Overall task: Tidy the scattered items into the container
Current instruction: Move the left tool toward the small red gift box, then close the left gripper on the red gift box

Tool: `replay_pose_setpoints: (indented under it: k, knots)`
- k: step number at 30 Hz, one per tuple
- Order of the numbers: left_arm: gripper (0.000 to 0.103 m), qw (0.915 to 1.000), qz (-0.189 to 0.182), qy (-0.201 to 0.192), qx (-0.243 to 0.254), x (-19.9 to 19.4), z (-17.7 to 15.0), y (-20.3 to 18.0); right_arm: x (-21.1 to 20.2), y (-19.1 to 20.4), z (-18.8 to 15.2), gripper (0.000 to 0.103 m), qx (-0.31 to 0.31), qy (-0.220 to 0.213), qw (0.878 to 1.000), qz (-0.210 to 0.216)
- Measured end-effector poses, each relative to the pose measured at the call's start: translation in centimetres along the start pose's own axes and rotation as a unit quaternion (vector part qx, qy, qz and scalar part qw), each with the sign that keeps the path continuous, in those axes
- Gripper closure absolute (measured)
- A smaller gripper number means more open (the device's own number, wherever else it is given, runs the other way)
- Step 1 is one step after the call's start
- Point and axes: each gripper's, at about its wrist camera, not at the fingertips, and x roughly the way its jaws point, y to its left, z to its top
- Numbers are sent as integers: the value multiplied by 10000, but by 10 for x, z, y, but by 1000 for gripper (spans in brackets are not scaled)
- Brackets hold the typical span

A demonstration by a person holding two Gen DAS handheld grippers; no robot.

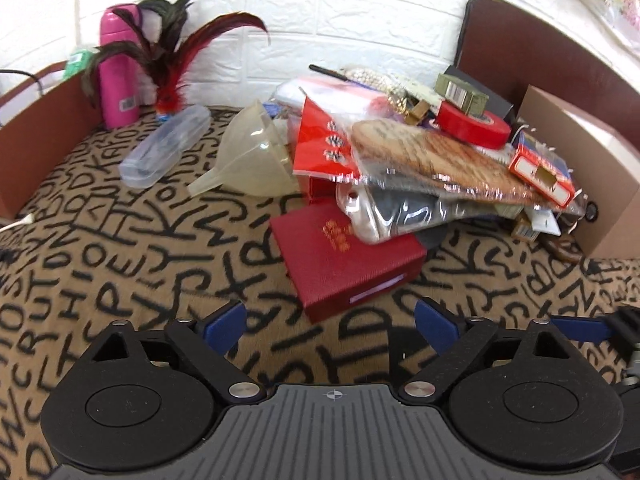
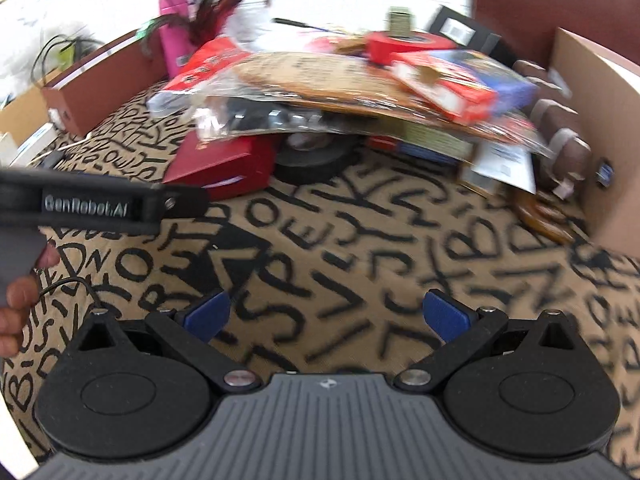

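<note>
Both tools are released and hold nothing: the left tool [image 1: 329, 322] faces a red box [image 1: 348, 258], the right tool [image 2: 326, 316] hangs over the lettered cloth [image 2: 320, 240]. The box props up a heap [image 1: 440, 152] of packets, tape and cartons beside the cardboard container [image 1: 592, 184]. Pulling the box could topple the heap.

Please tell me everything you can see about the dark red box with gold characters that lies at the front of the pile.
The dark red textured box with gold characters is flat and rectangular, with a leather-like grained surface and a pale strip along its front edge. It looks closed and lies flat on the letter-patterned cloth, one corner pointing toward the camera. A clear plastic packet from the pile rests over its rear part. In the right wrist view, a black tape roll sits beside it.
</note>
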Motion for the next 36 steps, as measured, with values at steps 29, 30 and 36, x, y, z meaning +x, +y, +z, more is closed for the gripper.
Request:
replay_pose_setpoints:
  k: [29,30,36]
  knots:
    - [21,9929,-1096,407,220,7,-6,-15,13,45,26,36,-1556,-702,9827,724]
    - [21,9918,-1170,406,318,2,-10,-25,5,41,20,36,-1478,-642,9842,734]
    - [20,9784,-1783,595,863,-10,-39,-97,-47,8,-37,36,-780,-341,9954,431]
